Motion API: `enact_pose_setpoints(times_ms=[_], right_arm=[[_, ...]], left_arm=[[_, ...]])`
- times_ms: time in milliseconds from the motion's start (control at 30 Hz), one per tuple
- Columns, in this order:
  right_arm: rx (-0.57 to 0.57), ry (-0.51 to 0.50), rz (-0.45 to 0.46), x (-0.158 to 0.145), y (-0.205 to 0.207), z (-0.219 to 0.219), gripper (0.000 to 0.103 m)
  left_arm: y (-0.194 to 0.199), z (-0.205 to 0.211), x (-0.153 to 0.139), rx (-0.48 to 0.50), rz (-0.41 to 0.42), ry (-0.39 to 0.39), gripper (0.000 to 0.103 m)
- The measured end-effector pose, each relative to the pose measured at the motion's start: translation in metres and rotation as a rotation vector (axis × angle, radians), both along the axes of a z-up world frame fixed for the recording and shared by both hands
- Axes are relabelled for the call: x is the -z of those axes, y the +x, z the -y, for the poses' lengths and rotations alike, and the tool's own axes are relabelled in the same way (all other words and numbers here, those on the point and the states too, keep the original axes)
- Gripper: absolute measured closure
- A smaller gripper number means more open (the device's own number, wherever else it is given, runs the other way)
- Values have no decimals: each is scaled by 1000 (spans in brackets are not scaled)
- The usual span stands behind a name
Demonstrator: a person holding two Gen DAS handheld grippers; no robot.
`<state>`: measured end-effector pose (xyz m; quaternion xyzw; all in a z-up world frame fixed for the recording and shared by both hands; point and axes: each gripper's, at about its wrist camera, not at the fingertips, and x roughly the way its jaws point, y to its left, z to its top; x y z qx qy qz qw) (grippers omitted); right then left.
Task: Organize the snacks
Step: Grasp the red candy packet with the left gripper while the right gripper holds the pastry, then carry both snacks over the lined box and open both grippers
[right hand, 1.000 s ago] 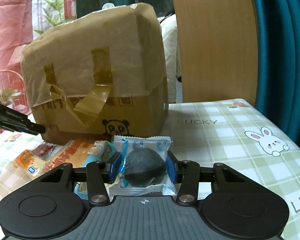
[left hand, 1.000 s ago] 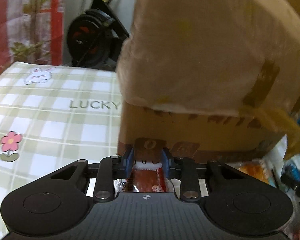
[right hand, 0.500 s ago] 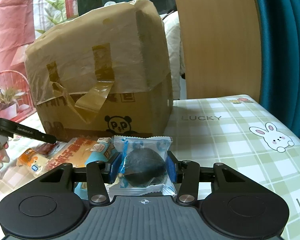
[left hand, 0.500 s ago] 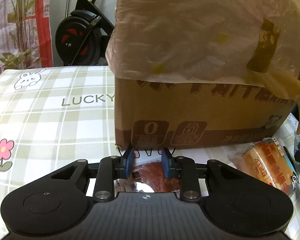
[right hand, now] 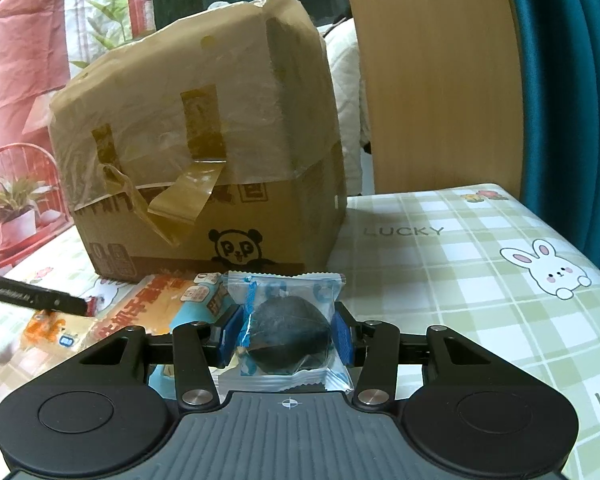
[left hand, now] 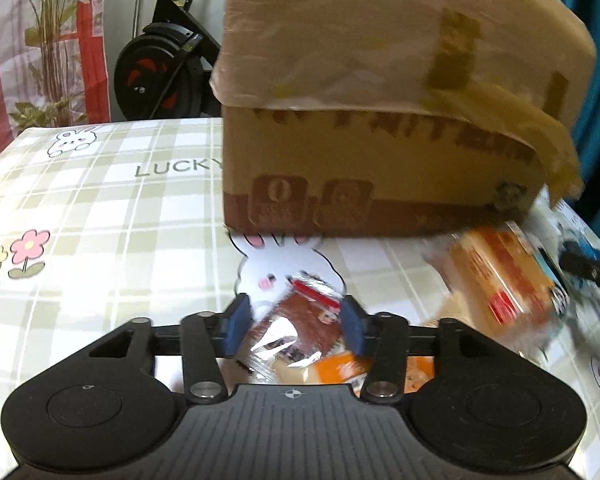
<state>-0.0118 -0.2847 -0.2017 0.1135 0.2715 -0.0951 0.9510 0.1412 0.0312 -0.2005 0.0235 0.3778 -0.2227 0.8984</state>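
Note:
My left gripper (left hand: 296,326) is open, its blue pads wide on either side of a brown-red snack packet (left hand: 300,320) that lies on the tablecloth below it. An orange bread packet (left hand: 504,276) lies to its right, in front of the cardboard box (left hand: 380,128). My right gripper (right hand: 286,338) is shut on a clear blue-printed packet with a dark round cake (right hand: 286,332), held above the table in front of the box (right hand: 204,160). The left gripper's finger (right hand: 32,298) shows at the left of the right wrist view, over the snacks.
A large taped cardboard box with a plastic sheet over its top stands mid-table. Several snack packets (right hand: 156,308) lie in front of it on the green checked tablecloth (right hand: 480,264). An exercise bike (left hand: 160,68) stands behind the table, a wooden panel (right hand: 432,72) and teal curtain to the right.
My left gripper has opened and let go of the brown-red packet, and has pulled back from the box and lower. My right gripper still holds its packet and has barely moved.

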Motion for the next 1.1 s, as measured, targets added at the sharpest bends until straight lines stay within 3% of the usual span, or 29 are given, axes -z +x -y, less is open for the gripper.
enact_pose_setpoints(times_ms=[67, 200, 367, 400, 467, 533, 700, 1100], right_arm=[[-6, 3, -4, 0, 1, 0, 59], [-10, 8, -1, 0, 0, -1, 59], [-11, 19, 10, 0, -1, 1, 59], [-11, 20, 12, 0, -2, 1, 59], [-11, 21, 14, 0, -3, 1, 59], [-11, 24, 18, -1, -4, 1, 59], [-12, 31, 30, -2, -7, 1, 59], [-7, 21, 43, -5, -9, -1, 59]], left_arm=[[-8, -1, 1, -4, 7, 7, 40], [-24, -1, -1, -17, 13, 14, 39], [-31, 6, -3, -25, 33, 87, 39], [-23, 3, -2, -32, 32, 88, 40], [-25, 5, -3, -51, 46, 115, 56], [-28, 5, -5, -47, 48, 106, 61], [-38, -9, -9, -124, 26, 27, 62], [-51, -19, -50, -178, 132, -56, 62]])
